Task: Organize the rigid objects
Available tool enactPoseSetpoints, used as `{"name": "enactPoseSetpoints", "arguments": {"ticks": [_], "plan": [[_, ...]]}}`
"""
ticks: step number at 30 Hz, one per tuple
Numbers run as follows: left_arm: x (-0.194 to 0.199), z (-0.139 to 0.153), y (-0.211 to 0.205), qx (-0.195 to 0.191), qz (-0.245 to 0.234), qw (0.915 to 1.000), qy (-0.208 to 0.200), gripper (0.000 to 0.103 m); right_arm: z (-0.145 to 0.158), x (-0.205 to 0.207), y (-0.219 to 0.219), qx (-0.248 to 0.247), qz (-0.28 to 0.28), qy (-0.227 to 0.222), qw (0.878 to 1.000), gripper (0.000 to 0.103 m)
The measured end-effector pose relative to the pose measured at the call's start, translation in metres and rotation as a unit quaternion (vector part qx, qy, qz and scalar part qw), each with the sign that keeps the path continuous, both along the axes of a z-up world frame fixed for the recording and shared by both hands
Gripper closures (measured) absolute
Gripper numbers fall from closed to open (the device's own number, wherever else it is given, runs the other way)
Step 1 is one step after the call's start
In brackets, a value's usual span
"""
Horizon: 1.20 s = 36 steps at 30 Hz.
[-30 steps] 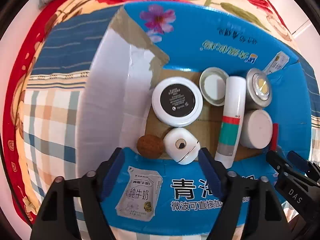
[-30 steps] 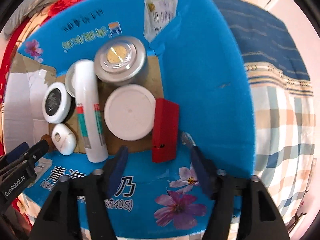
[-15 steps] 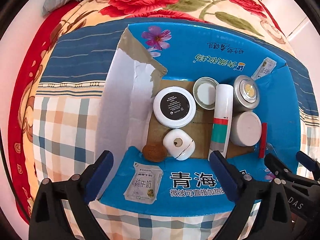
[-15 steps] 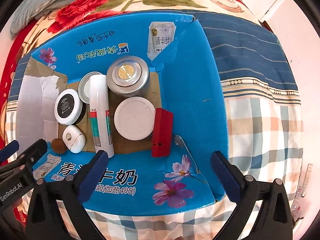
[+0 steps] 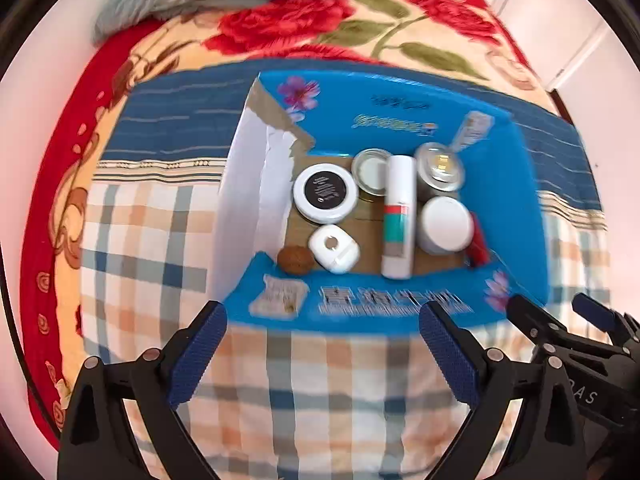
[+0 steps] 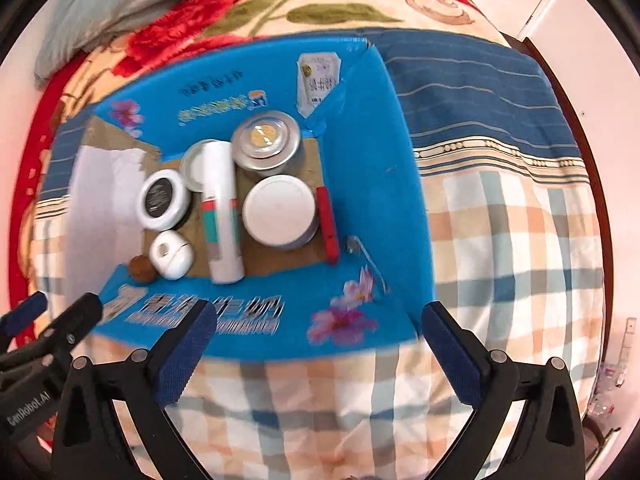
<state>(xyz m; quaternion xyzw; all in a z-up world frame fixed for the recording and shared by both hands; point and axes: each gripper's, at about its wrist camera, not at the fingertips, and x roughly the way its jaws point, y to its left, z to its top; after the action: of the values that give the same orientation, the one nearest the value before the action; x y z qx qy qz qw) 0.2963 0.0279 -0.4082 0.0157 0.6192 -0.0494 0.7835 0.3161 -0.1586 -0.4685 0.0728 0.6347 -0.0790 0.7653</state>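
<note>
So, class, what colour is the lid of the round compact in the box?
Black centre, white rim; left wrist view shows it best.

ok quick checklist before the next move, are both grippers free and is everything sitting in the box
1. Left gripper open and empty: ok.
2. Right gripper open and empty: ok.
3. Both grippers outside the blue box, over the checked bedcover: ok.
4. White tube lying flat between the black-lidded jar and the white-lidded jar: ok.
5. Red case on edge against the box's right wall; could tip: cannot tell.
6. Walnut and white pod in the near left corner, inside the box: ok.
</note>
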Motion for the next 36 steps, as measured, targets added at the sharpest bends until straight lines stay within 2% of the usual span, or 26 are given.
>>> {"name": "enactPoseSetpoints", "arguments": {"ticks": [8, 17, 25, 32, 36], "plan": [[-0.056, 0.078, 0.005, -0.02, 0.006, 0.9998, -0.001, 0.005, 0.081, -0.069, -0.004, 0.021, -0.003, -0.03, 0.999, 0.0], [-0.089, 0.163, 0.014, -0.024, 0.008, 0.9985, -0.048, 0.005, 0.182, -0.137, -0.001, 0.032, 0.019, -0.075, 0.996, 0.0], [-0.1, 0.217, 0.02, -0.019, 0.009, 0.9958, -0.089, 0.005, 0.24, -0.16, 0.005, 0.047, 0.037, -0.098, 0.993, 0.0], [-0.107, 0.25, 0.013, -0.019, -0.003, 0.9958, -0.089, 0.005, 0.276, -0.171, 0.004, 0.053, 0.032, -0.1, 0.993, 0.0], [-0.113, 0.276, 0.009, -0.02, -0.009, 0.9948, -0.1, 0.005, 0.308, -0.176, 0.001, 0.036, 0.033, -0.107, 0.993, 0.0]]}}
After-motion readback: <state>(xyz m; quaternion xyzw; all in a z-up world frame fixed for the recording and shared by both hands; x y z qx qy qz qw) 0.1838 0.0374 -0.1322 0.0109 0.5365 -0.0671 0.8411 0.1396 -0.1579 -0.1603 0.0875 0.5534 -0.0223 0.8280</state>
